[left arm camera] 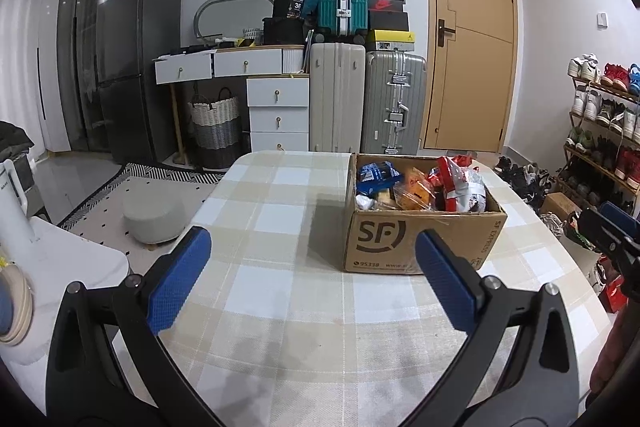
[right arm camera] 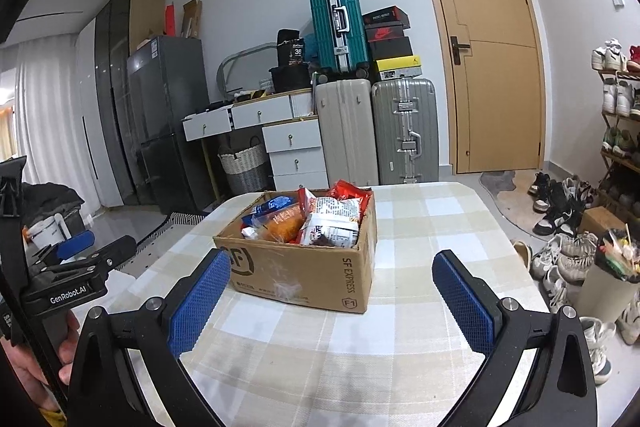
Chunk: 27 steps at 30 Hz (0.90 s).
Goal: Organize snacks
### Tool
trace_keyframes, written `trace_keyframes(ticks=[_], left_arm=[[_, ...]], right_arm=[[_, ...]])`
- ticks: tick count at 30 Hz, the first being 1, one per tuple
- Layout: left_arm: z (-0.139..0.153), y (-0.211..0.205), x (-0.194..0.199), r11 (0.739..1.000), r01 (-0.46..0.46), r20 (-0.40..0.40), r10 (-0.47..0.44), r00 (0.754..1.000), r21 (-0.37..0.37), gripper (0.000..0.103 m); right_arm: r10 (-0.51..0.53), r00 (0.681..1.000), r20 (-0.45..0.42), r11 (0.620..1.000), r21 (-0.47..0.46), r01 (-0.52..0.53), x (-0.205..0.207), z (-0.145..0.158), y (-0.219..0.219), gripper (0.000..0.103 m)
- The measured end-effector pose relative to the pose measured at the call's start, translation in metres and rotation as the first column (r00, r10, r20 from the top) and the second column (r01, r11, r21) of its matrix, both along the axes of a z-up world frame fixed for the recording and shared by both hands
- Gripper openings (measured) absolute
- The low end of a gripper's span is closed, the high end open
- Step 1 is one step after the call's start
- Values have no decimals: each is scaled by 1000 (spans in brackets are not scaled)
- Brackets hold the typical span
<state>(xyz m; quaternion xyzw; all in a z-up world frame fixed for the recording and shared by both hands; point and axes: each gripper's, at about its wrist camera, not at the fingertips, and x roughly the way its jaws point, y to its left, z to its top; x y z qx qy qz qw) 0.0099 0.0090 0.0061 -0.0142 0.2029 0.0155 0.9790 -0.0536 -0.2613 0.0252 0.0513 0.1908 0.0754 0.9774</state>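
Left gripper (left arm camera: 312, 279) first: my jaws are spread wide, nothing between them, hanging over bare checked worktop (left arm camera: 280, 327). The cardboard box (left arm camera: 420, 239) sits at about one o'clock from here, open-topped and crammed with snack packets (left arm camera: 424, 187): blue, orange, red and white wrappers heaped together. Swinging across to the right gripper (right arm camera: 332, 291): jaws just as wide, empty, touching nothing, with the box near at eleven o'clock. No loose packets on the cloth that I can see. So the snacks all lie in the box; that fits either a load waiting to be sorted or a tidy-up already packed away, and I can't call which. Any reach in would need a jaw lowered over one wrapper cleanly.
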Motion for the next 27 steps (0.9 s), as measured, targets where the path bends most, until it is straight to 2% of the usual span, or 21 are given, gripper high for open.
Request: trace_keyframes(ticks=[21, 27], left_arm=[[-2, -1, -2, 1000, -3, -6, 3, 1000, 6, 102], [0, 1, -4, 1000, -8, 18, 8, 1000, 1, 102]], right_arm=[[5, 1000, -5, 1000, -8, -5, -1, -1, 3, 103], [5, 1000, -4, 1000, -8, -5, -1, -2, 2, 103]])
